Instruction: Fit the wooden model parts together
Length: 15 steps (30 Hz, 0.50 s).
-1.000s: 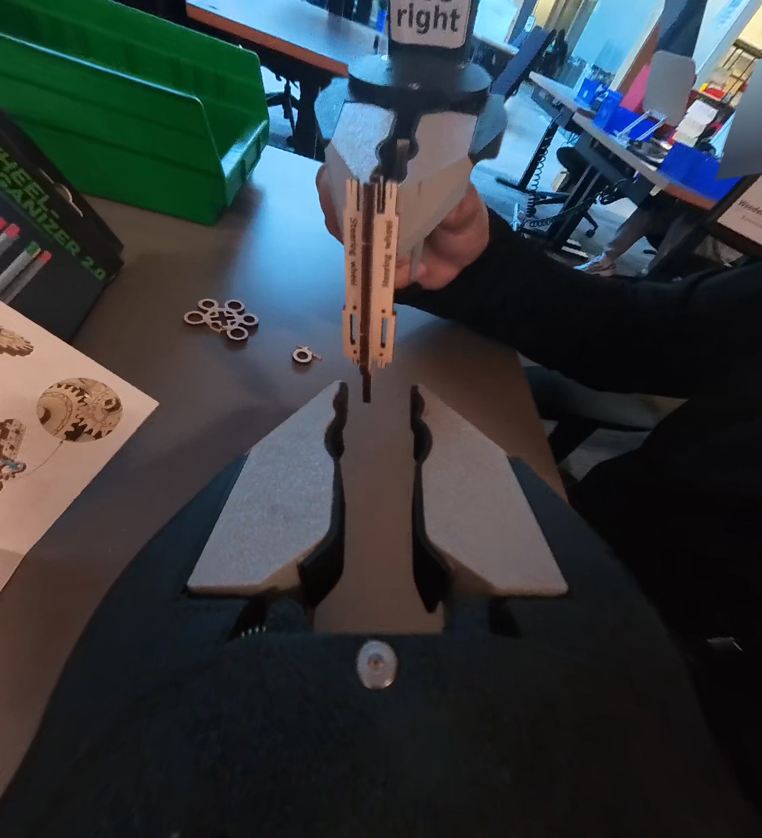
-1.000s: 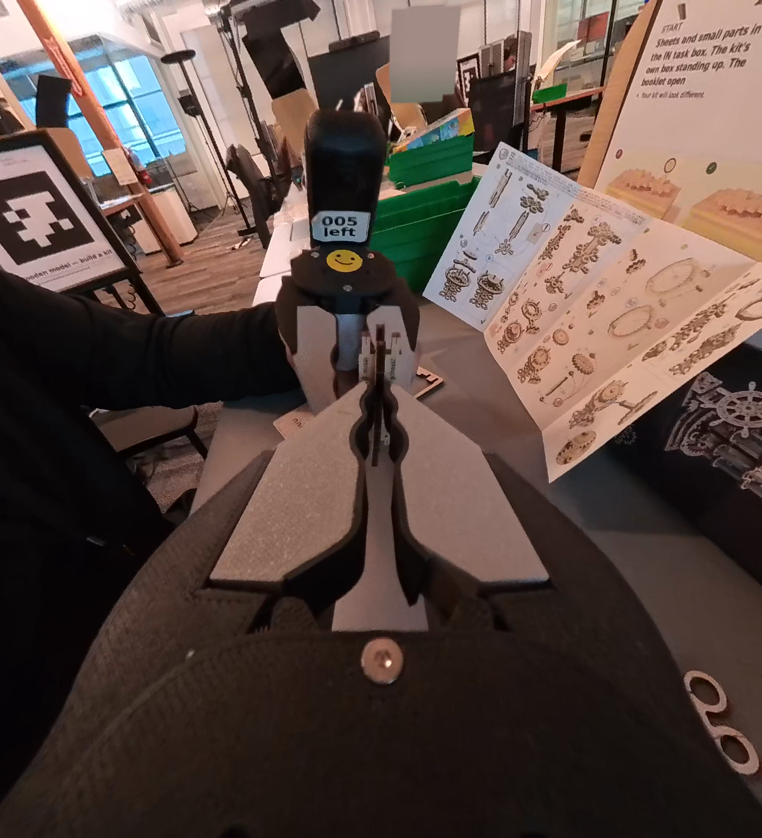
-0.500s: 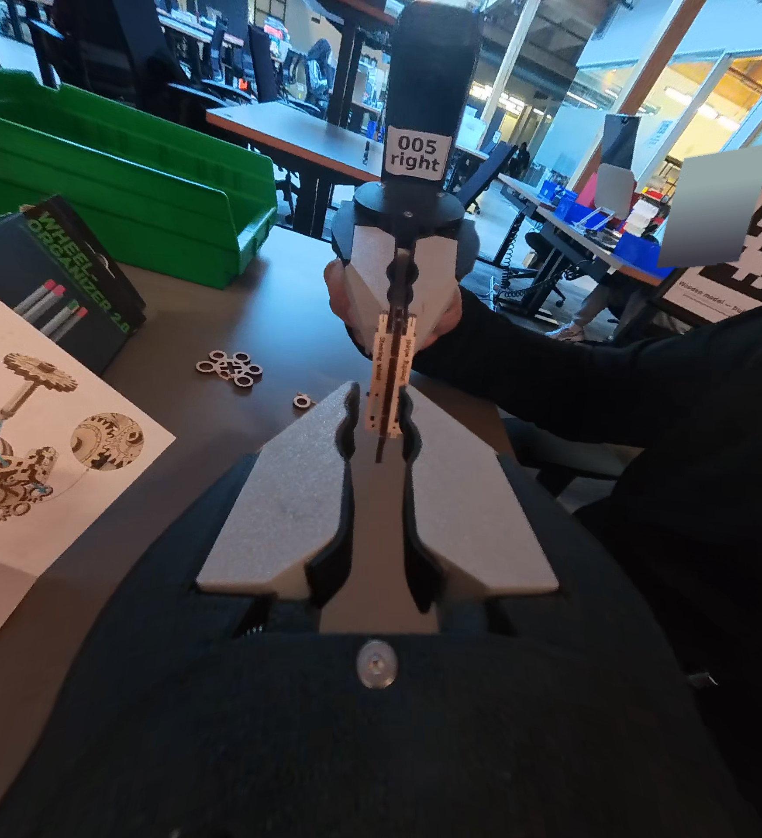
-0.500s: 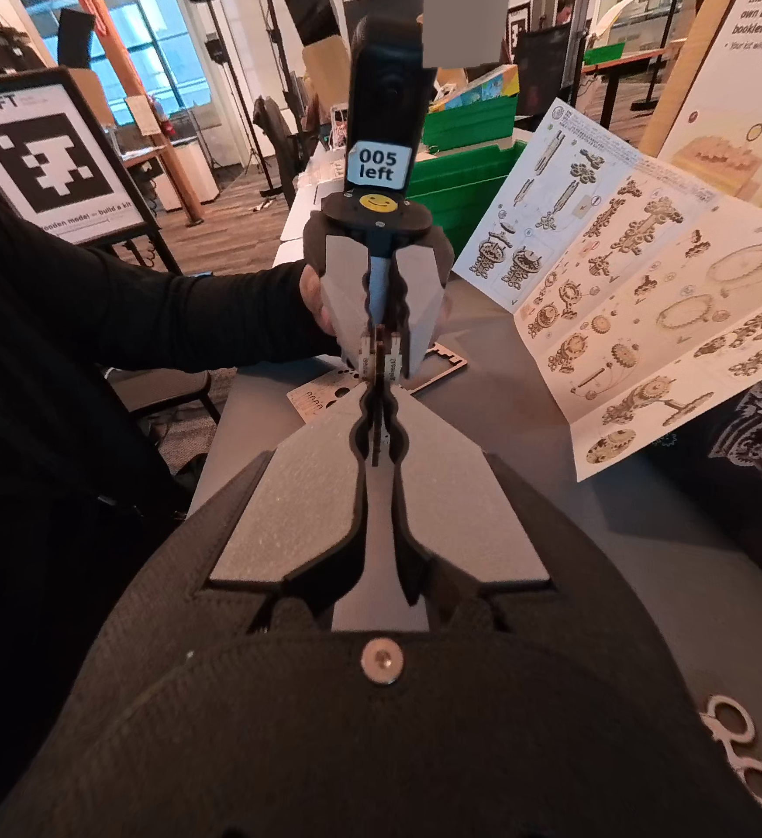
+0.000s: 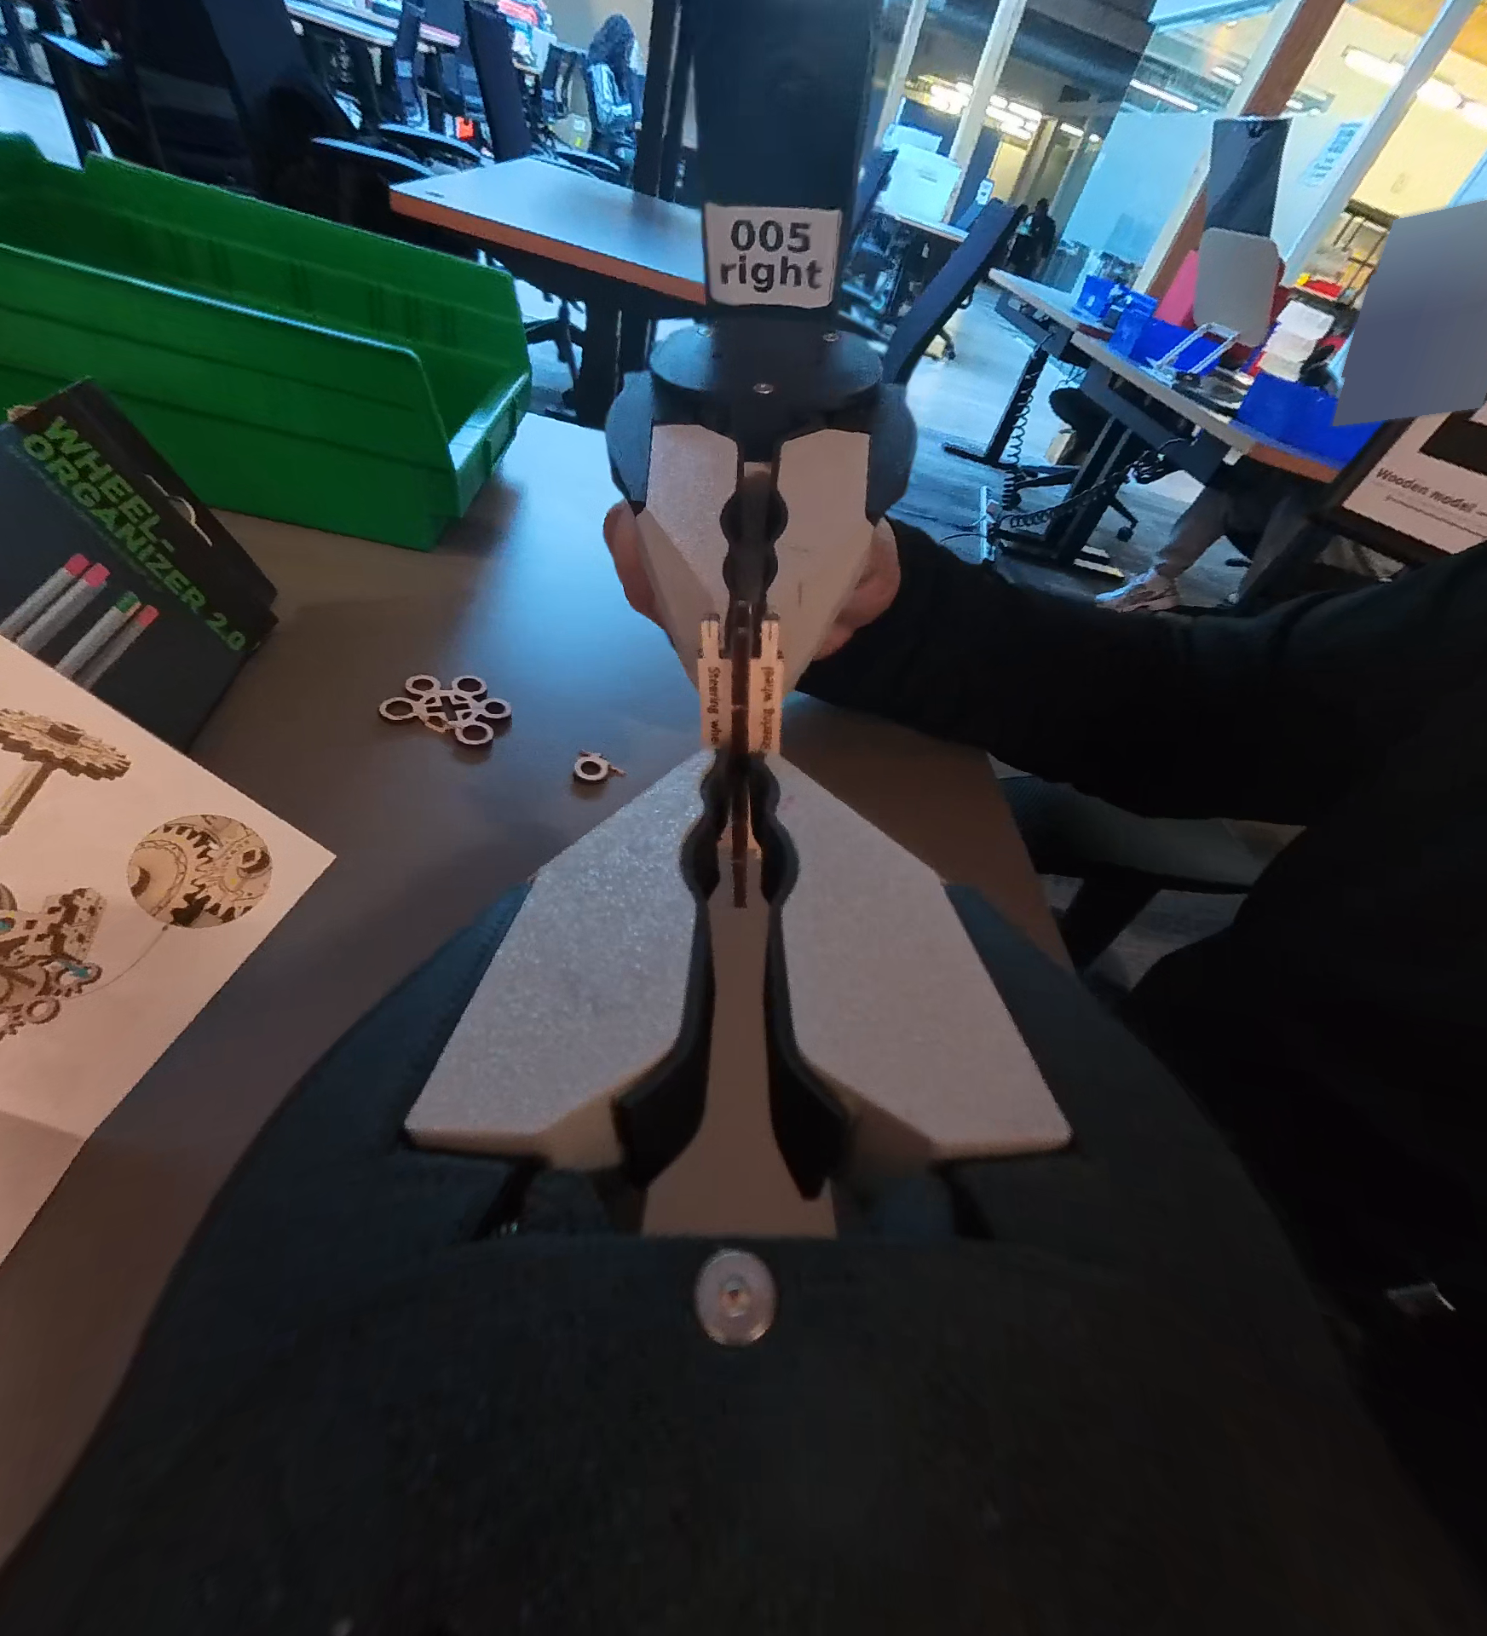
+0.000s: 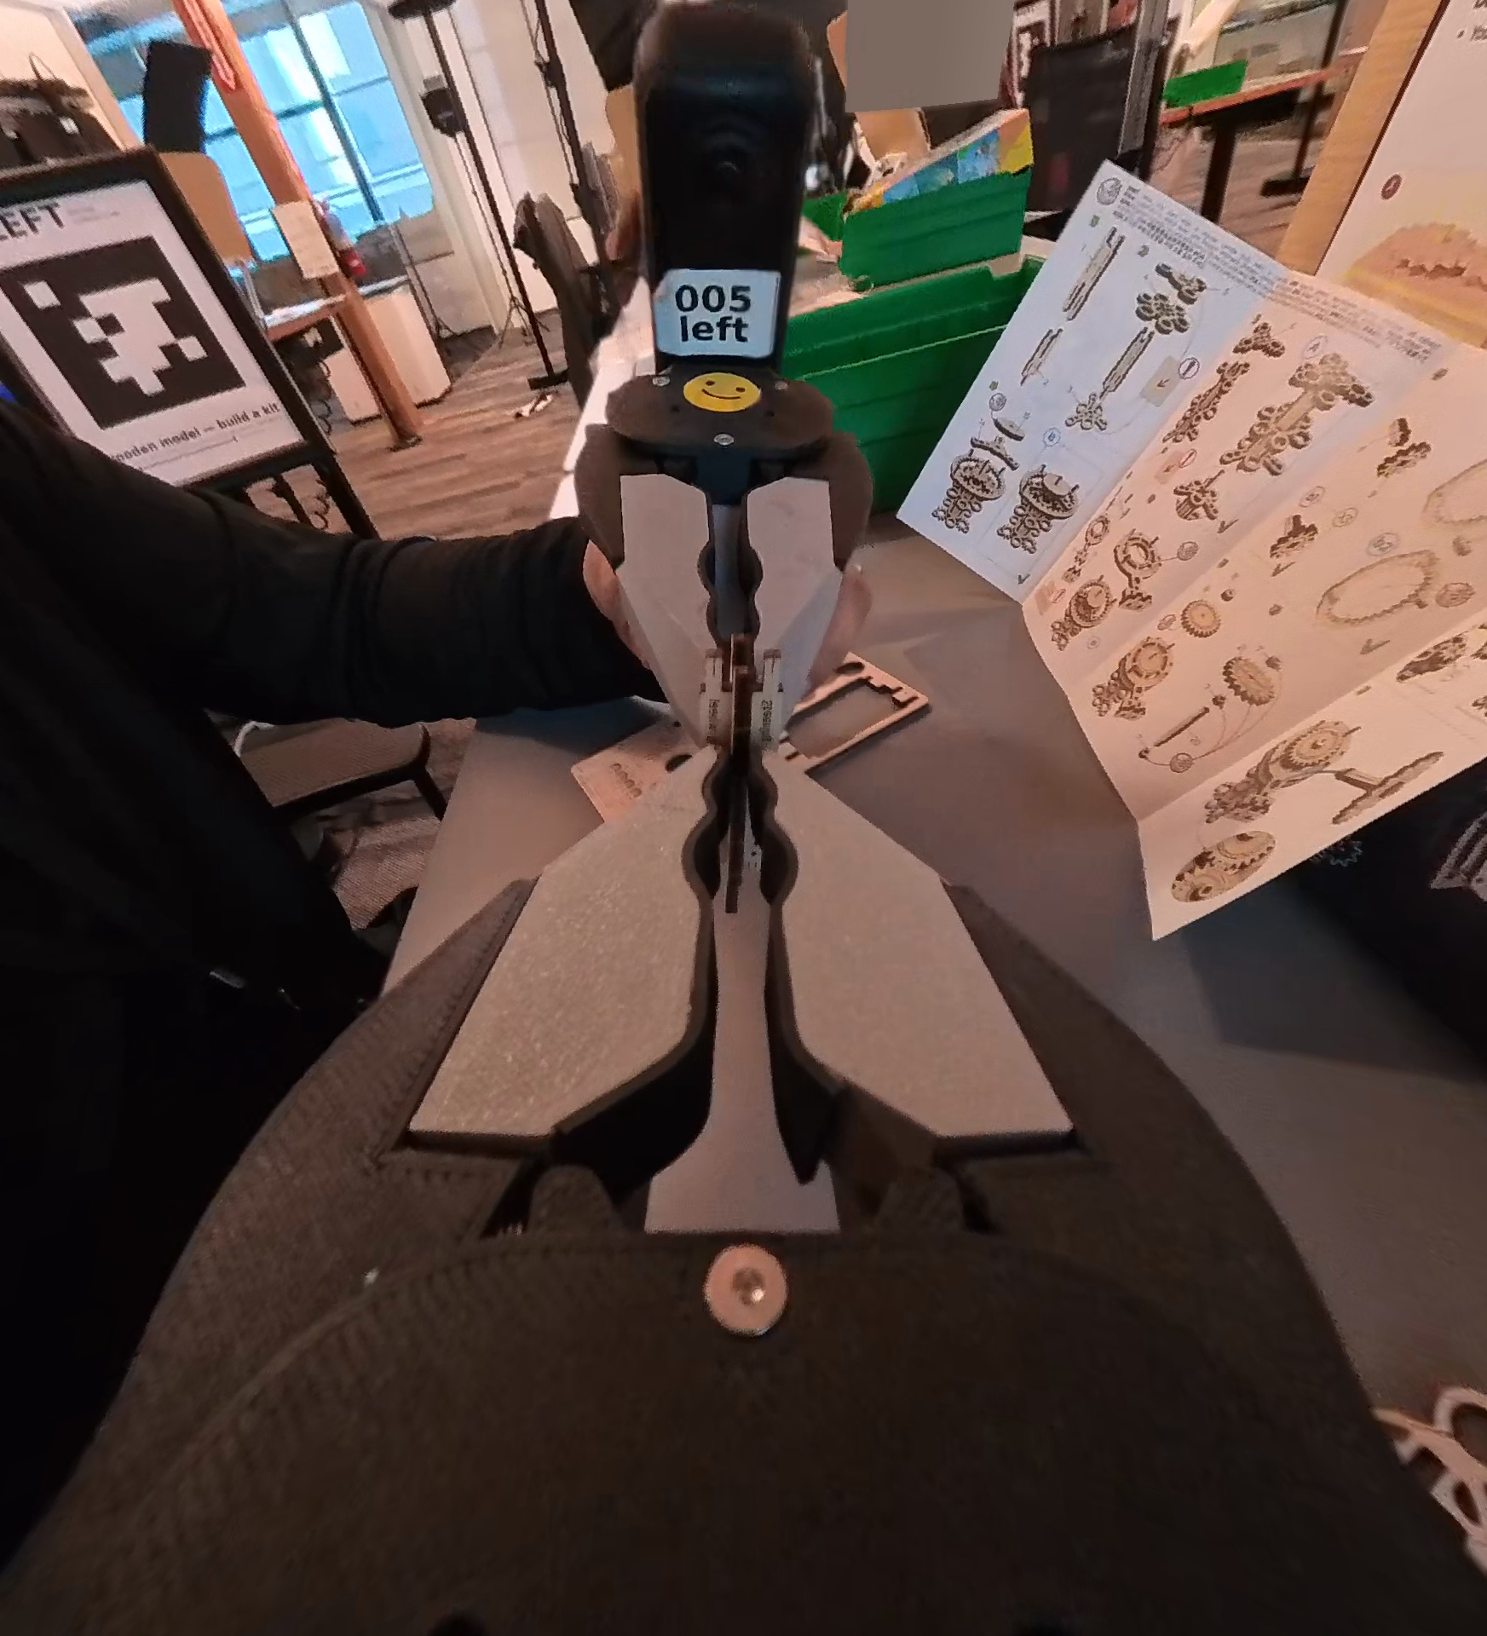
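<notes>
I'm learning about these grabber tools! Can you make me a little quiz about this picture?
1. True or false: both grippers pinch the same wooden model piece.
2. What colour is the bin at the table's far edge?
3. The loose wooden rings are: A) on the table, B) in the bin, C) in a gripper.

Key:
1. True: the left gripper and the right gripper each hold one end.
2. Green.
3. A.

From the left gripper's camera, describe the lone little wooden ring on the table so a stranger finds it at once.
Start at the green bin, then come down the dark table to the cluster of joined wooden rings. Just to its right, nearer the left gripper, lies the small ring: single, detached, with tiny nubs.
</notes>
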Each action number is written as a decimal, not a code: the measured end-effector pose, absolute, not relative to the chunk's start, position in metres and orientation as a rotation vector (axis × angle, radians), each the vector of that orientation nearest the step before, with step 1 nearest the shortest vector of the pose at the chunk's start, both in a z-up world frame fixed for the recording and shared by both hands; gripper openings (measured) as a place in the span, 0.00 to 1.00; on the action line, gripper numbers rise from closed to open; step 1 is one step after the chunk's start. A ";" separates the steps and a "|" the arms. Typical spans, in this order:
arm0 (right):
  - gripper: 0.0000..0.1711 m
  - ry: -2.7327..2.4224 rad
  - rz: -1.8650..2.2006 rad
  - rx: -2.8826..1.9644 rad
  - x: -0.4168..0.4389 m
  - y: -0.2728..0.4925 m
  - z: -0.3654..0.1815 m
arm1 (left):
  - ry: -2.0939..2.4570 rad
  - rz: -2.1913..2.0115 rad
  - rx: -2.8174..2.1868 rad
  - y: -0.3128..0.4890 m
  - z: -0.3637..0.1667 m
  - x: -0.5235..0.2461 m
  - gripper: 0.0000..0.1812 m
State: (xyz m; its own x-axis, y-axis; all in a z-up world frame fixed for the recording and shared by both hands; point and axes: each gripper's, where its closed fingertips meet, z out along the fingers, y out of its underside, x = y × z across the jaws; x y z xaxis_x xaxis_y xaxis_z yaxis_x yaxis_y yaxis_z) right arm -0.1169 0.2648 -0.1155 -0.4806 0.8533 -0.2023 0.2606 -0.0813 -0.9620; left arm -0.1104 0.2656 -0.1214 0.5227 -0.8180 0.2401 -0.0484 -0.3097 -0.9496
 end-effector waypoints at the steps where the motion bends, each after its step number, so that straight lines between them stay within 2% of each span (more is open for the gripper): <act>1: 0.00 -1.700 1.619 -1.205 -0.117 0.265 -0.114 | 0.730 -0.918 -1.718 0.266 -0.120 -0.110 0.00; 15: 0.00 -1.679 1.685 -1.220 -0.118 0.264 -0.112 | 0.729 -0.925 -1.704 0.266 -0.122 -0.108 0.00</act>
